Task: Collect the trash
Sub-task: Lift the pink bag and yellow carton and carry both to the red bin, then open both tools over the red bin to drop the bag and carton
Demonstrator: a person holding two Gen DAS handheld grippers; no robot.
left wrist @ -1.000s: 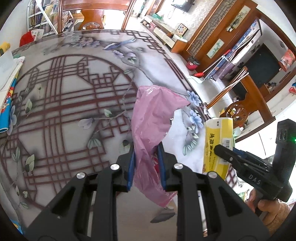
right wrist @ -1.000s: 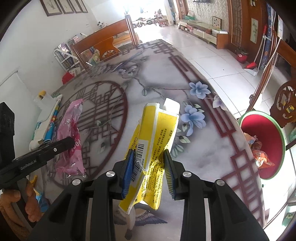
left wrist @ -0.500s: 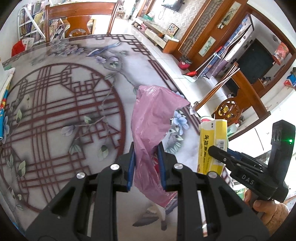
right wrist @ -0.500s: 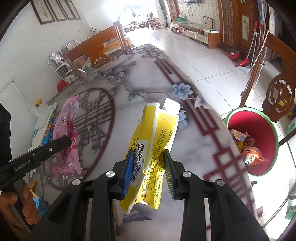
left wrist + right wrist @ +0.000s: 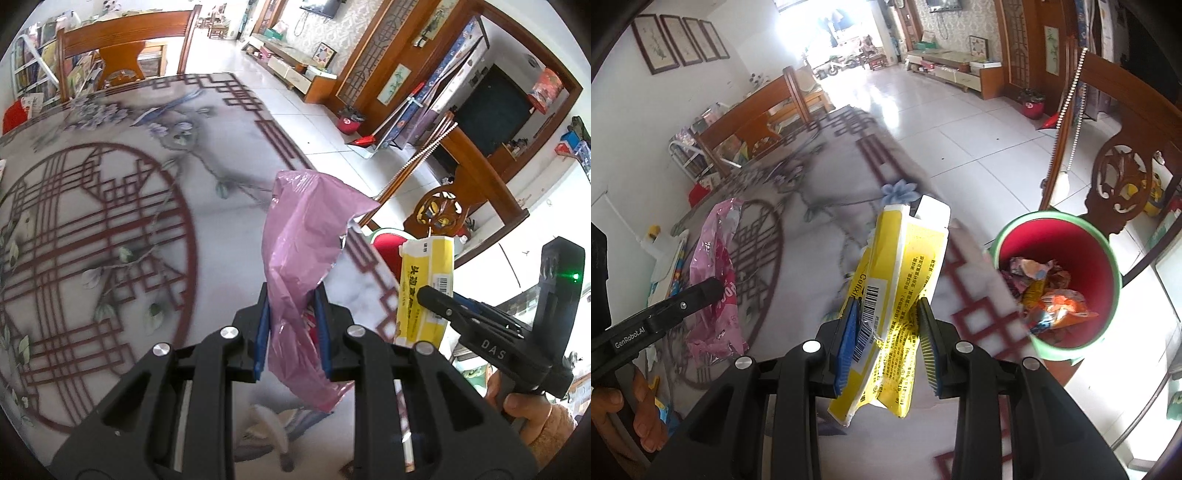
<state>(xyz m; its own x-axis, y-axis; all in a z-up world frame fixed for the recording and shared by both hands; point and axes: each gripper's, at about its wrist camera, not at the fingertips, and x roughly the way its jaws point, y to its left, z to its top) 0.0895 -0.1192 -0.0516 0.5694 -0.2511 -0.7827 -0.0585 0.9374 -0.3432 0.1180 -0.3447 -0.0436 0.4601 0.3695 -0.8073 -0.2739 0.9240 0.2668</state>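
Observation:
My left gripper (image 5: 291,314) is shut on a crumpled pink plastic bag (image 5: 303,236) and holds it above the patterned table (image 5: 110,206). My right gripper (image 5: 886,325) is shut on a flattened yellow carton (image 5: 905,266), held over the table's right edge. The carton (image 5: 424,288) and the right gripper (image 5: 443,306) also show at the right of the left wrist view. The pink bag (image 5: 716,273) and the left gripper (image 5: 701,291) show at the left of the right wrist view. A red bin with a green rim (image 5: 1097,236) holding wrappers stands on the floor just right of the carton.
A carved wooden chair (image 5: 1123,177) stands beyond the bin. Another wooden chair (image 5: 122,51) is at the table's far end. Papers and a bottle (image 5: 665,251) lie at the table's left side. The tiled floor (image 5: 960,122) stretches to the right.
Both grippers have moved to the right towards the table edge with their loads. The red bin is now closer and larger in the right wrist view.

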